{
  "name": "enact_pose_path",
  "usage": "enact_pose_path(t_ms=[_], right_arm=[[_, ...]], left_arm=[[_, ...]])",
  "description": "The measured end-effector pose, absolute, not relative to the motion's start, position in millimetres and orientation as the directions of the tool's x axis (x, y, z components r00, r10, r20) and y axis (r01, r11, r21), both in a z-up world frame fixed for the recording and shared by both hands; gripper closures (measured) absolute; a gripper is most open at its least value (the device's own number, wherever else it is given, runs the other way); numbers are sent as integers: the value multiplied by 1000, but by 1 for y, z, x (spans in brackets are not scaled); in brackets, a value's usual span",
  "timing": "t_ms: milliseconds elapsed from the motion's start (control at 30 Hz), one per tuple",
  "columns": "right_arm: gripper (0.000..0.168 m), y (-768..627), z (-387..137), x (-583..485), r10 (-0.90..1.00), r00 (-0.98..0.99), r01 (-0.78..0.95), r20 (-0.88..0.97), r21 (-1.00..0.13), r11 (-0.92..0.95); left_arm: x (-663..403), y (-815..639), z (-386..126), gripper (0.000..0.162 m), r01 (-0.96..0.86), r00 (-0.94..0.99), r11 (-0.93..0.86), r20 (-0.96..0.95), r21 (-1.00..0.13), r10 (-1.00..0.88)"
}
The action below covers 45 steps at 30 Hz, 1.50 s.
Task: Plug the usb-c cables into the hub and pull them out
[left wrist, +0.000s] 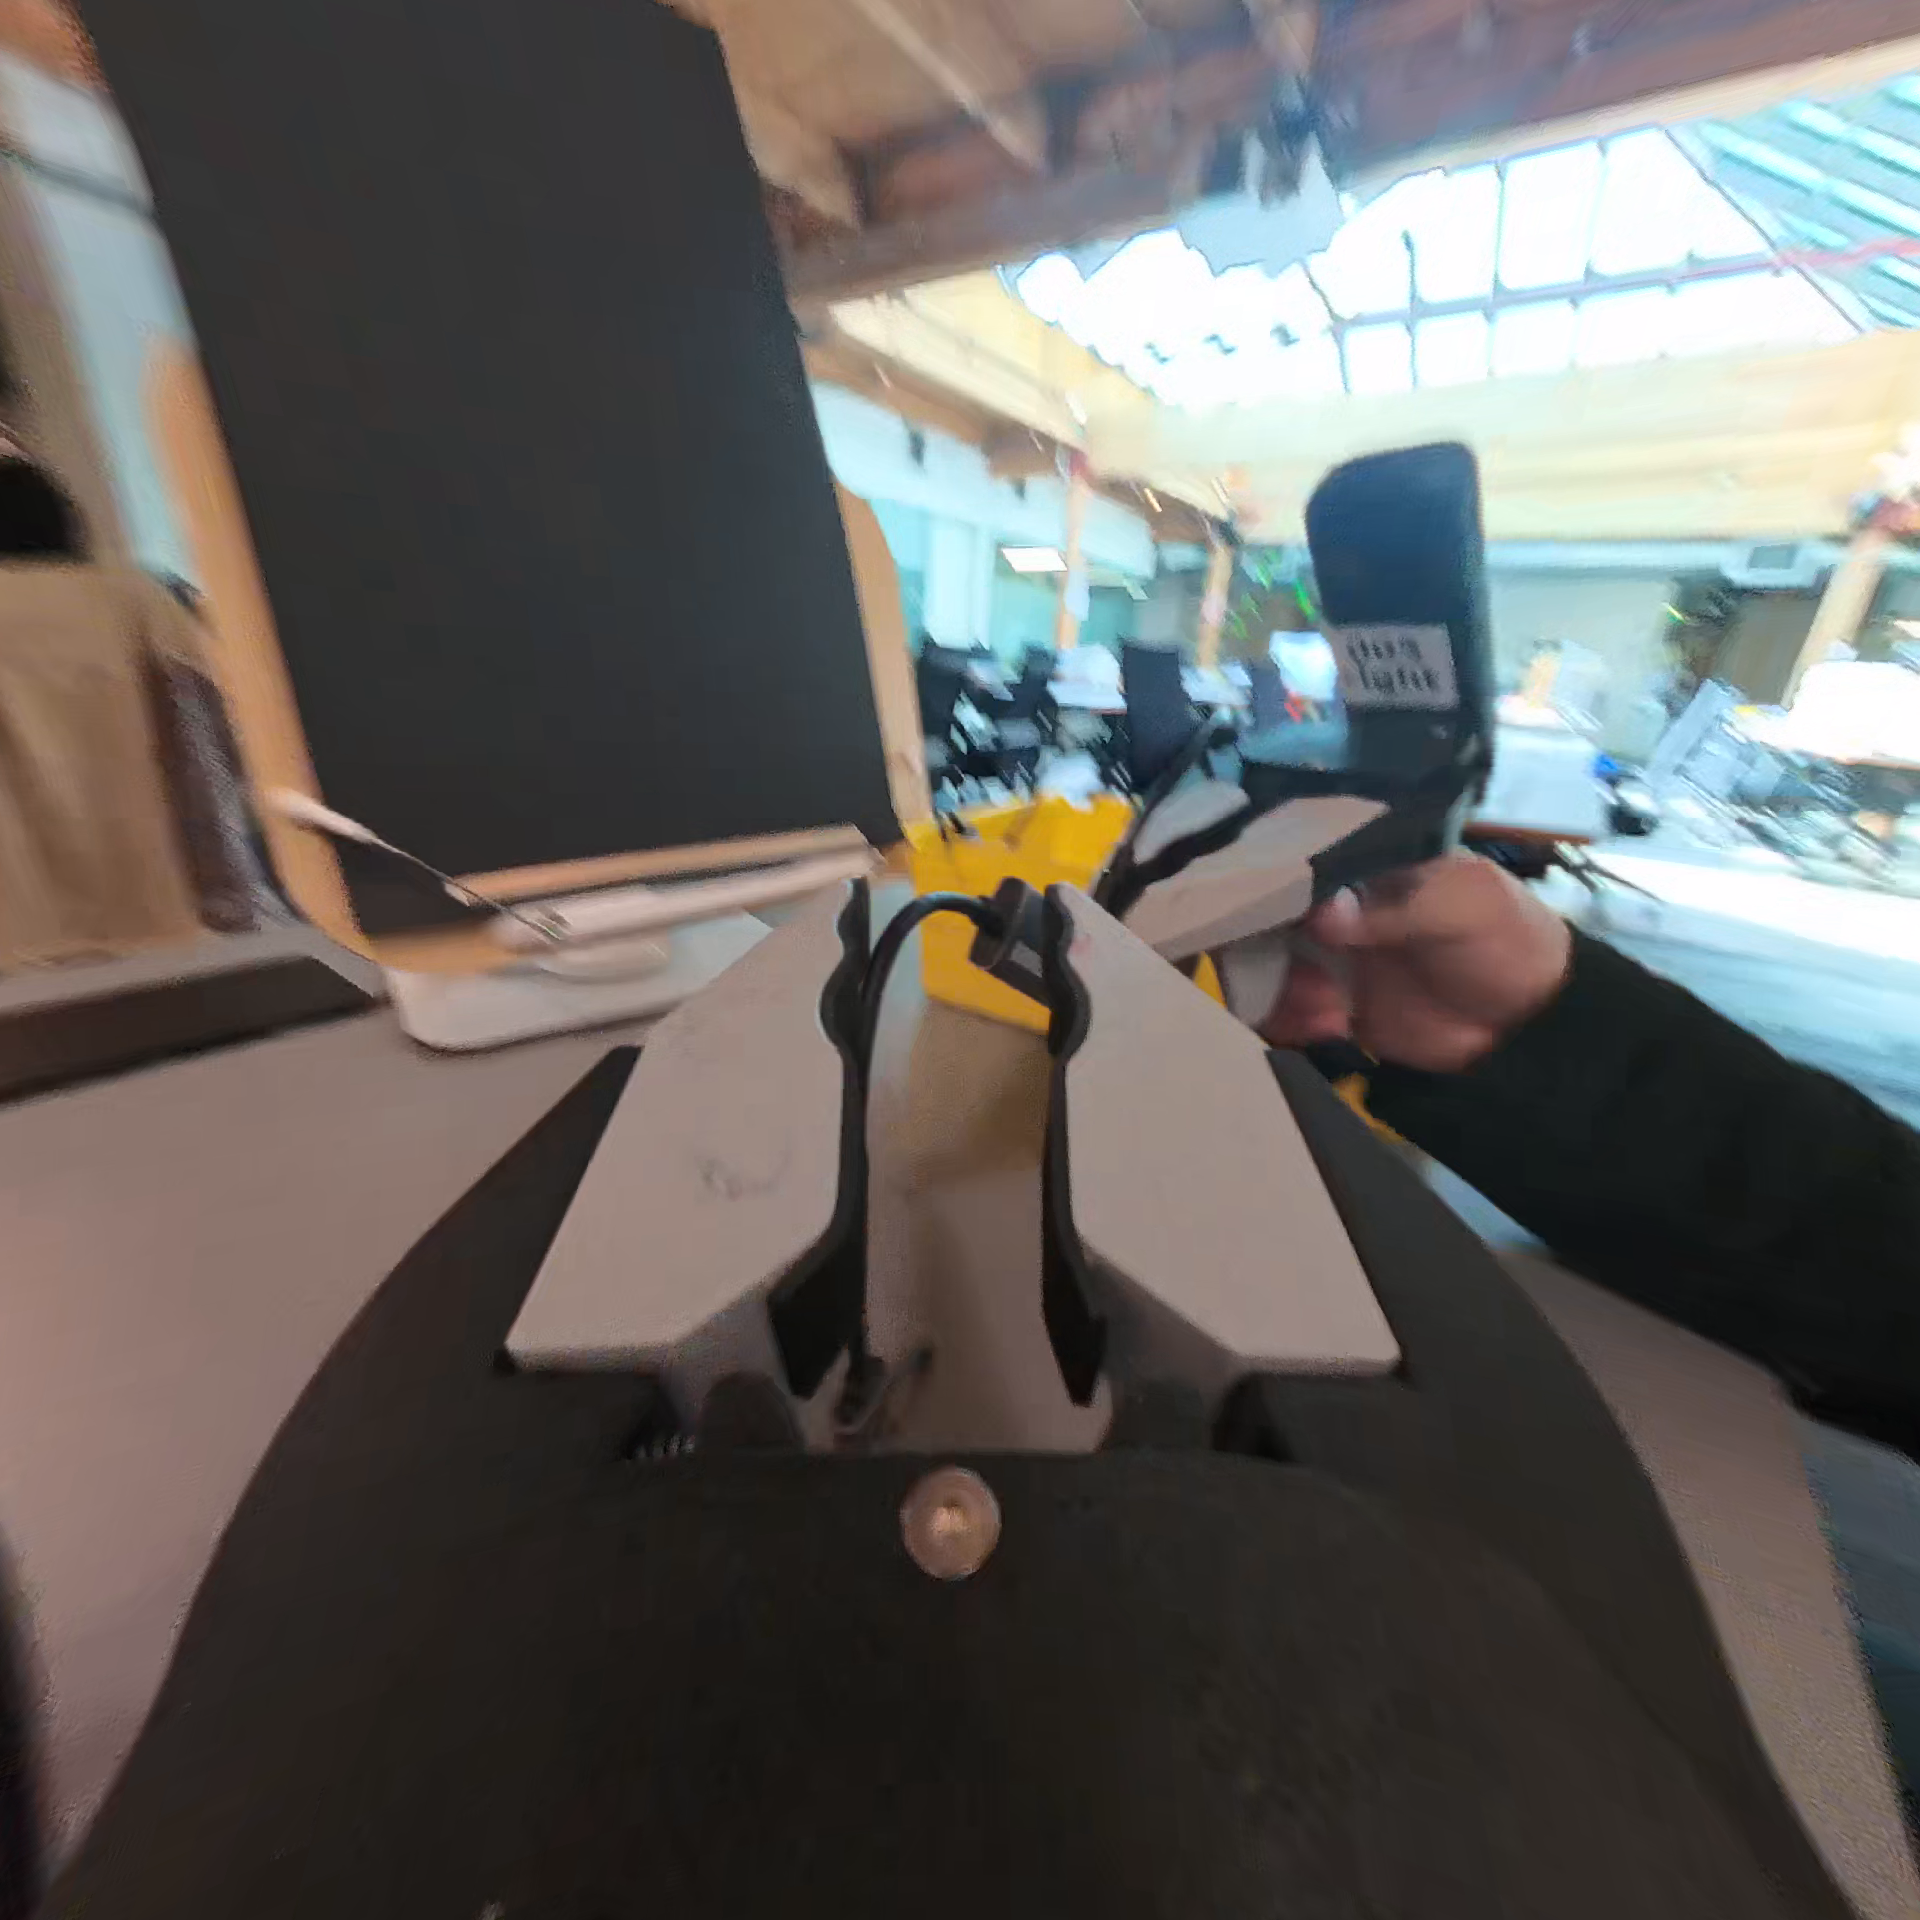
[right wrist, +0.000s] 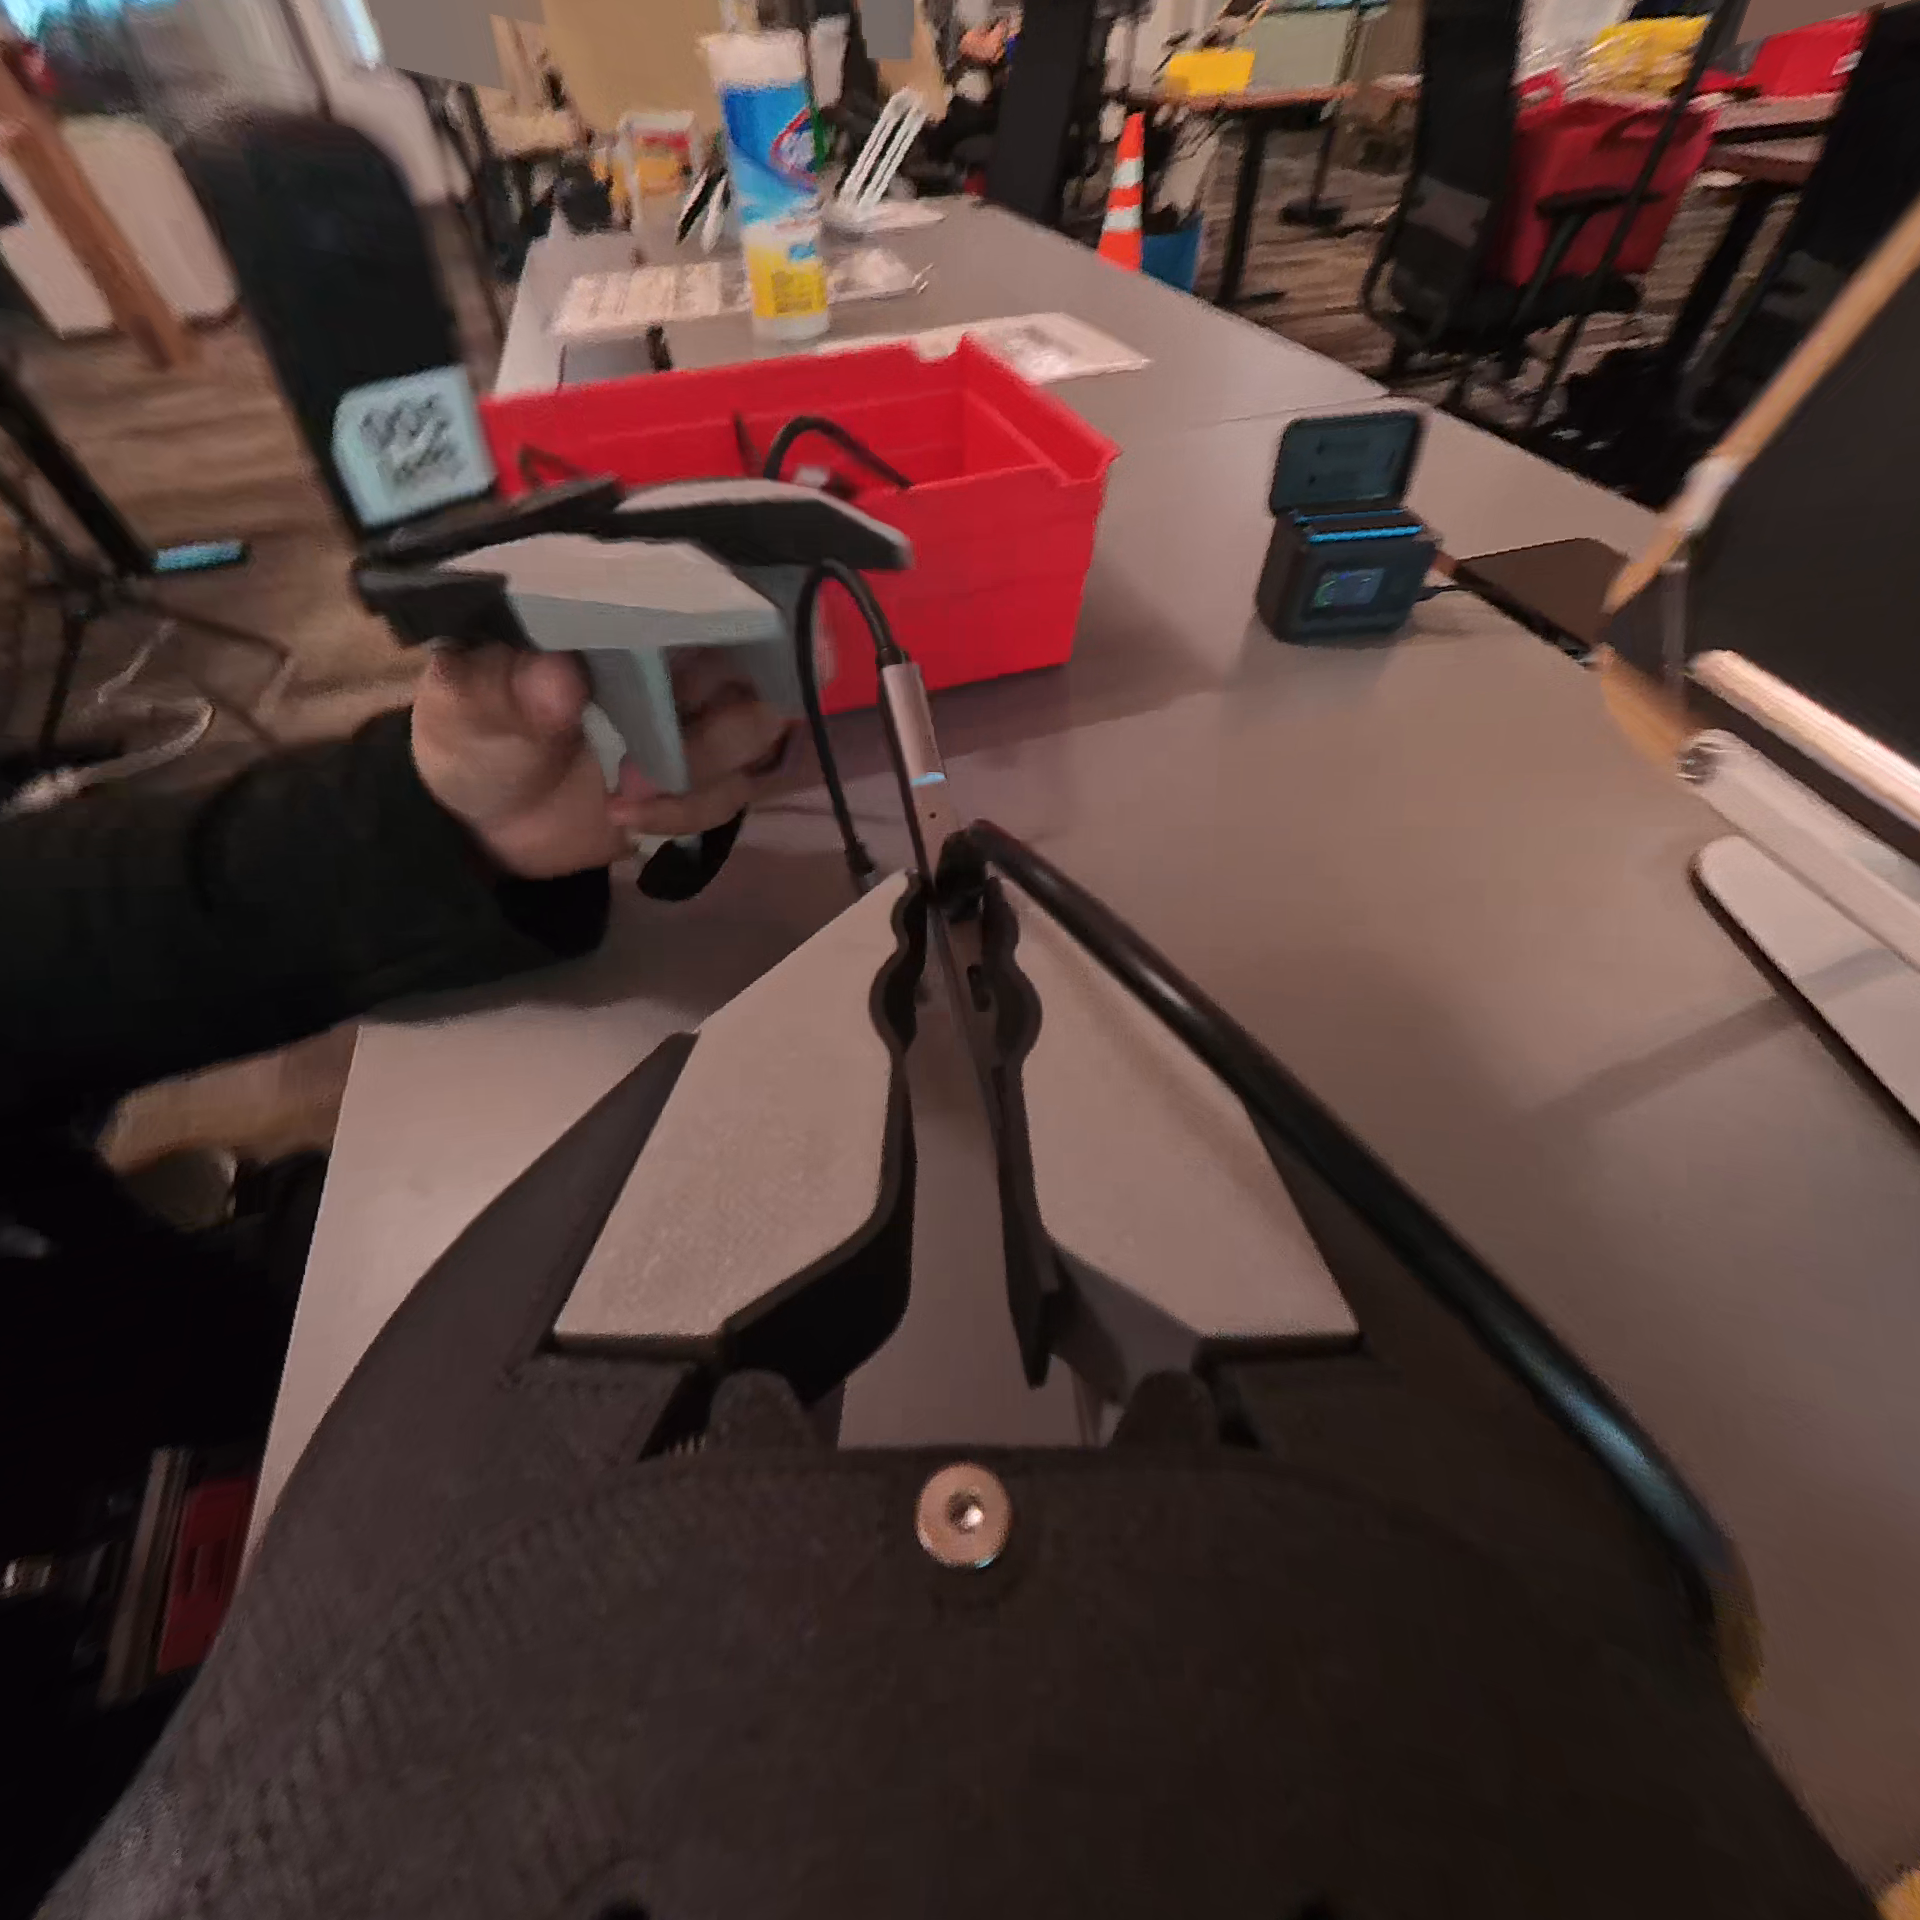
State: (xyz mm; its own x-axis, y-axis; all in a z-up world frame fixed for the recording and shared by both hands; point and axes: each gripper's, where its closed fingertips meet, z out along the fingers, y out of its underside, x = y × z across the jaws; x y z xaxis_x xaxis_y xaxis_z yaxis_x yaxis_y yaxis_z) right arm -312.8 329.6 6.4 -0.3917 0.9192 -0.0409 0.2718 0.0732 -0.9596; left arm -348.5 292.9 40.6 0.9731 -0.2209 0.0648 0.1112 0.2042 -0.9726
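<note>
Both tools are up off the grey worktop [right wrist: 1403, 935] and close together. The right gripper [right wrist: 951, 914], with grey fingers lined in black, is nearly closed, its tips pinching the slim silver-grey metal hub [right wrist: 928, 800], which stands up out of them on edge. A thick black cable [right wrist: 1299, 1122] leaves the hub at the fingertips and sweeps back along the gripper's right side. From the hub's top end a thin black usb-c cable [right wrist: 847, 613] arcs up to the left gripper [right wrist: 821, 582], held by a hand [right wrist: 540, 758] in a black sleeve. In the left wrist view that gripper [left wrist: 956, 935] is part open, a black plug [left wrist: 1003, 940] sitting against its right finger with the thin cable [left wrist: 894, 945] looping off it; the blur makes it hard to call whether it is truly clamped. Behind sits a red plastic bin [right wrist: 987, 520] and a small dark charging case [right wrist: 1340, 561] with its lid up.
</note>
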Motion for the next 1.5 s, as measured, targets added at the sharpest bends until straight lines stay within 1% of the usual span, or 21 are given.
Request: enact_pose_path(t_ms=[100, 167, 233, 300, 400, 467, 567, 633, 700, 767, 867, 933, 1000, 1067, 1100, 1133, 1200, 1300, 1367, 1433, 1500], right_arm=[[163, 350, 26, -308, 951, -305, 208, -51, -978, 14], [163, 358, 44, -302, 963, -264, 165, -48, -986, -4], [163, 371, 68, -293, 979, -204, 139, -22, -990, 7], [163, 387, 108, -278, 988, -156, 89, 13, -996, 27], [163, 428, 169, -250, 992, -40, 59, 121, -991, 123], [163, 470, 195, -234, 972, 67, 129, 224, -968, 214], [163, 512, 206, -220, 939, 74, 286, 335, -909, 301], [163, 534, 195, -215, 907, 44, 410, 419, -835, 366], [163, 549, 170, -215, 900, -17, 520, 436, -765, 381], [163, 554, 127, -219, 927, -118, 618, 356, -704, 349], [162, 563, 47, -218, 970, -177, 776, 165, -583, 241], [162, 581, -10, -206, 993, -104, 894, 59, -432, 119], [161, 601, -56, -187, 999, -8, 969, 38, -248, 17], [161, 610, -83, -167, 997, 79, 993, 20, -85, -77], [160, 610, -89, -161, 994, 112, 993, 1, -34, -111], [160, 610, -90, -157, 991, 132, 991, -10, -16, -132], [160, 610, -80, -160, 989, 146, 987, -14, -60, -147], [144, 607, -53, -161, 990, 138, 977, -1, -165, -136], [139, 600, -33, -159, 993, 120, 962, 8, -249, -115], [138, 584, -12, -157, 995, 99, 930, -15, -354, -98], [136, 557, 9, -157, 996, 68, 866, -62, -493, -90]], left_arm=[[-365, 273, 64, 155, 128, 986, 386, 74, -914, -152], [-370, 273, 63, 162, 127, 989, 378, 87, -917, -122], [-373, 284, 50, 160, 142, 988, 301, 115, -943, -106], [-369, 292, 39, 158, 128, 989, 231, 105, -964, -107], [-362, 297, 33, 159, 85, 992, 198, 65, -977, -105], [-361, 299, 30, 159, 82, 992, 182, 63, -980, -105], [-360, 302, 24, 158, 101, 989, 145, 84, -984, -117], [-360, 304, 22, 158, 102, 990, 130, 88, -986, -114], [-359, 305, 18, 159, 97, 990, 112, 84, -989, -115], [-356, 307, 15, 159, 84, 990, 96, 72, -992, -119], [-354, 310, 10, 159, 64, 992, 69, 55, -996, -117], [-352, 311, 7, 159, 59, 991, 55, 52, -997, -124], [-349, 313, 3, 159, 56, 989, 37, 51, -998, -136], [-347, 315, 0, 159, 43, 989, 20, 40, -999, -141], [-346, 316, -2, 158, 36, 989, 10, 34, -999, -143], [-345, 317, -4, 158, 29, 989, -2, 29, -1000, -144], [-344, 320, -10, 156, 13, 990, -35, 17, -999, -140], [-343, 323, -21, 150, -17, 992, -90, -5, -996, -128], [-340, 325, -25, 145, -32, 991, -112, -17, -993, -134], [-339, 326, -27, 141, -49, 991, -123, -33, -991, -131], [-339, 326, -27, 139, -58, 991, -122, -42, -991, -127]])
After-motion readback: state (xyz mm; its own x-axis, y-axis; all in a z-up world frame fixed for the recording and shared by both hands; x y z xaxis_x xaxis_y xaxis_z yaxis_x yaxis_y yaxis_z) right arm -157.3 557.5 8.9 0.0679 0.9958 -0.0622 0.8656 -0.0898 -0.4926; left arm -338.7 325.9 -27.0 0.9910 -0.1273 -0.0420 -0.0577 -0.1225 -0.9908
